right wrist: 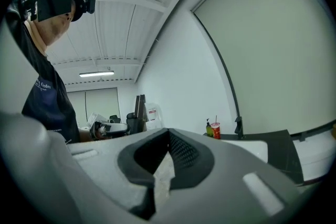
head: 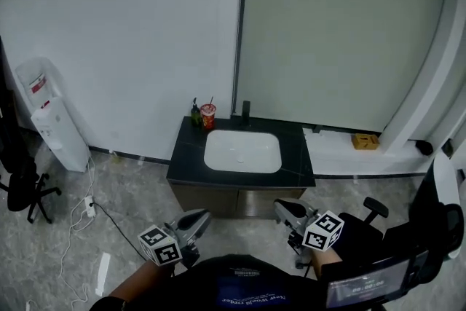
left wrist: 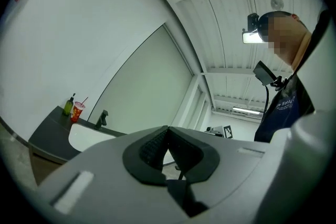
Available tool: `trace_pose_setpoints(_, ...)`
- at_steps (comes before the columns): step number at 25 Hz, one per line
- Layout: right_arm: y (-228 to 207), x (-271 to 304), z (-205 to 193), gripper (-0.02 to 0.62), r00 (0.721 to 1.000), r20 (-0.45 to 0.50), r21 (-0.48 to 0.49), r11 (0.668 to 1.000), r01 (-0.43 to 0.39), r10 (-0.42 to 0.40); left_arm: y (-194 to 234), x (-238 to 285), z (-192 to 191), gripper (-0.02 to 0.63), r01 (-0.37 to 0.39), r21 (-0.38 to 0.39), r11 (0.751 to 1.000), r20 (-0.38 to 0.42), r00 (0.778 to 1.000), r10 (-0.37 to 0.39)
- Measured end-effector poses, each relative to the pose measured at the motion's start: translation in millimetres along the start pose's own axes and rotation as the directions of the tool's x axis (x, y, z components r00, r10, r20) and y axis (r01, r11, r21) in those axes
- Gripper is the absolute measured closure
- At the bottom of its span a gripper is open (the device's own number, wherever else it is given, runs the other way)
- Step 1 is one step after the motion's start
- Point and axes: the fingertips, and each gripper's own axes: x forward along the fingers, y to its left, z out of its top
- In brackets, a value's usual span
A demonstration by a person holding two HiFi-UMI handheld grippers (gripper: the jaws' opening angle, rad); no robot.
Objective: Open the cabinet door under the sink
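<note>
A white wall and a pale grey-green wall panel fill the upper half of the head view. Below them is a grey marbled floor. At the centre stands a vanity with a black stone countertop. The brown cabinet door under it is in the lower middle of the frame and looks shut, flush with the cabinet front.

A white water dispenser stands at the left edge against the wall, and a black office chair is just below it. A white rectangular sink basin is set in the middle of the countertop.

At the bottom of the frame, the left gripper and the right gripper both point toward the cabinet front, and neither touches it. In each gripper view the dark ribbed pads are pressed together at the tip with nothing between them, so both tools are clenched and empty.

A small yellow-brown box lies on the white ledge at the right. At the back left corner of the countertop a red cup with a straw stands just beside a dark green bottle. A black faucet is behind the basin.
</note>
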Motion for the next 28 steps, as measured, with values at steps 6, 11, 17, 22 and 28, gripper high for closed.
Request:
trace_pose_setpoints(6,-30,61,19,0.594,0.997,0.024,-0.009,0.997,0.072,-0.072,69,27,31,0.607,0.092,-0.004,0.996,-0.047,0.995,-0.092)
trace_pose_setpoints(11,-57,96,17,0.594,0.996,0.0,0.014,0.996,0.089,-0.089,112,50,44,0.607,0.107,-0.021,0.994,-0.061,0.992,-0.109)
trace_pose_setpoints(17,-115,115,18,0.594,0.999,-0.012,0.04,0.998,0.052,-0.051,147,87,41,0.606,0.047,-0.029,0.998,-0.078,0.996,-0.049)
trace_pose_setpoints(22,-177,136,27,0.594,0.997,-0.05,0.028,0.998,-0.057,0.058,168,141,36,0.606,-0.05,-0.024,0.998,-0.048,0.998,0.049)
trace_pose_setpoints(28,-232,163,43,0.594,0.963,-0.114,0.001,0.969,-0.246,0.244,180,203,21,0.606,-0.177,-0.038,0.983,-0.017,0.984,0.177)
